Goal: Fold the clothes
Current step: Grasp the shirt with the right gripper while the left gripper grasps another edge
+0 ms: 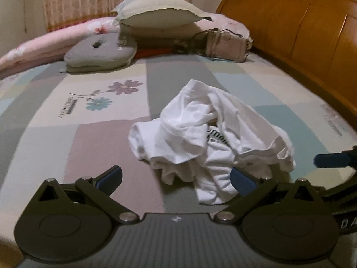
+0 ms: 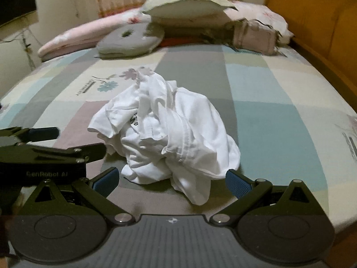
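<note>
Both grippers hover low over the bed (image 1: pixel 93 134), level and pointing toward the headboard (image 1: pixel 301 22) at about 1 o'clock. Left gripper (image 1: pixel 176 178) has its fingers spread wide, empty; right gripper (image 2: pixel 171 179) likewise spread, holding nothing. At 12 o'clock, just ahead of each, lies the crumpled white T-shirt (image 2: pixel 169 131), its near edge between the blue fingers (image 2: pixel 104 181), untouched. Pillows (image 1: pixel 156 11) lie beyond.
</note>
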Demonstrator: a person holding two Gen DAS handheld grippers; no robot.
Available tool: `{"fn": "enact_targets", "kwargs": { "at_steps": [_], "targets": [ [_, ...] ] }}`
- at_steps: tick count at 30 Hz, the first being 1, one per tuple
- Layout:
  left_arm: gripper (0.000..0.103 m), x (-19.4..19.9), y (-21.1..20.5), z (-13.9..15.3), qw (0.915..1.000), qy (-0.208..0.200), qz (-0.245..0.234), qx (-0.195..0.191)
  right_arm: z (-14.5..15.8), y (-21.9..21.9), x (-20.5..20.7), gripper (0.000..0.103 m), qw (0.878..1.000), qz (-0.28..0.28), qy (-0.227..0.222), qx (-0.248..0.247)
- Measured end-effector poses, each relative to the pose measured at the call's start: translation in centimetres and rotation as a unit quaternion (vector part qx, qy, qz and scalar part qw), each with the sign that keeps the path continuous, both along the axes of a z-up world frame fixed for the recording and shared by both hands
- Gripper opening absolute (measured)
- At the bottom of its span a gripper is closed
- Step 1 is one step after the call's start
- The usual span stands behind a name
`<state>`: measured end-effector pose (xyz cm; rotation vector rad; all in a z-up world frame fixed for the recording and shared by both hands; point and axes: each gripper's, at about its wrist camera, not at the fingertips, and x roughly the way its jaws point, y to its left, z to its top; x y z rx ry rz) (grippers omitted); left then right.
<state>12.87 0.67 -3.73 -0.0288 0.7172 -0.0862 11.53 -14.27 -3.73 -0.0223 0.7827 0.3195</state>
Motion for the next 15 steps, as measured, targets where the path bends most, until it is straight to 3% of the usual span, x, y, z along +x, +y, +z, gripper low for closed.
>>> {"fn": "enact_targets", "kwargs": {
  "at_steps": [6, 10, 15],
  "targets": [
    [0.102, 0.3, -0.3, -0.5, 0.9995, -0.014, -0.022, 0.017, -0.7, -0.2, 0.1, 0.103, 0.999, 0.024, -0.009, -0.036],
    [0.102, 0.3, -0.2, 0.1, 0.9979, -0.036, -0.047, 0.024, 0.9, -0.4, -0.1, 0.103, 0.996, 0.055, -0.053, -0.045],
    [0.102, 0.4, -0.5, 0.5, 0.9945, -0.049, -0.079, 0.048, -0.5, 0.2, 0.8, 0.102, 0.989, 0.096, -0.021, -0.111]
  ]
}}
